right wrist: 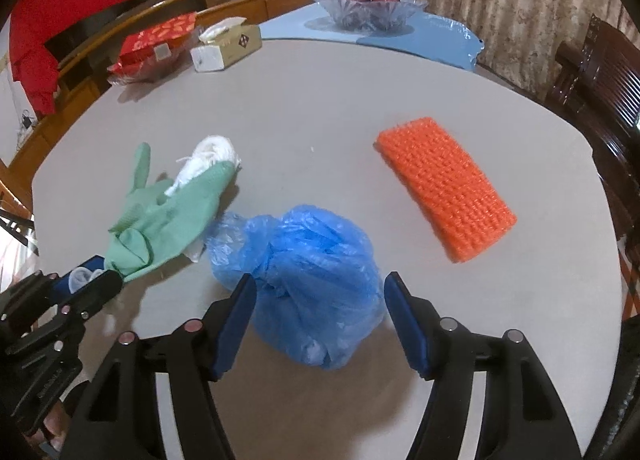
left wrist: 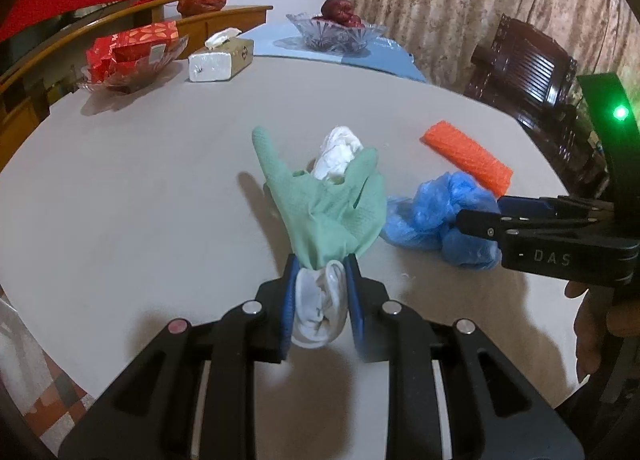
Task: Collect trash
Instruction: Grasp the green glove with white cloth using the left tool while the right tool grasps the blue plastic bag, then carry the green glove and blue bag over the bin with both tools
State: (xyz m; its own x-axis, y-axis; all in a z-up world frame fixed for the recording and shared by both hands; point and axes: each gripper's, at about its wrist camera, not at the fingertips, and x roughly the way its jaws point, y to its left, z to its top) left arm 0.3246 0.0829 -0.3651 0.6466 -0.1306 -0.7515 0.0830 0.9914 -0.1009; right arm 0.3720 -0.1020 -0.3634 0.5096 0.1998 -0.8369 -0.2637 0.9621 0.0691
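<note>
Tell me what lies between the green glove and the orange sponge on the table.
The crumpled blue plastic bag lies between the green glove and the orange sponge, nearer the glove; the right wrist view shows it best. The rest of that stretch is bare table.

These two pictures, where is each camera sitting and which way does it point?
Left wrist: on the left gripper, looking down across the table; it clamps a green glove.
Right wrist: on the right gripper, open around a blue bag.
Both show the glove, bag, orange sponge and each other's gripper.
</note>
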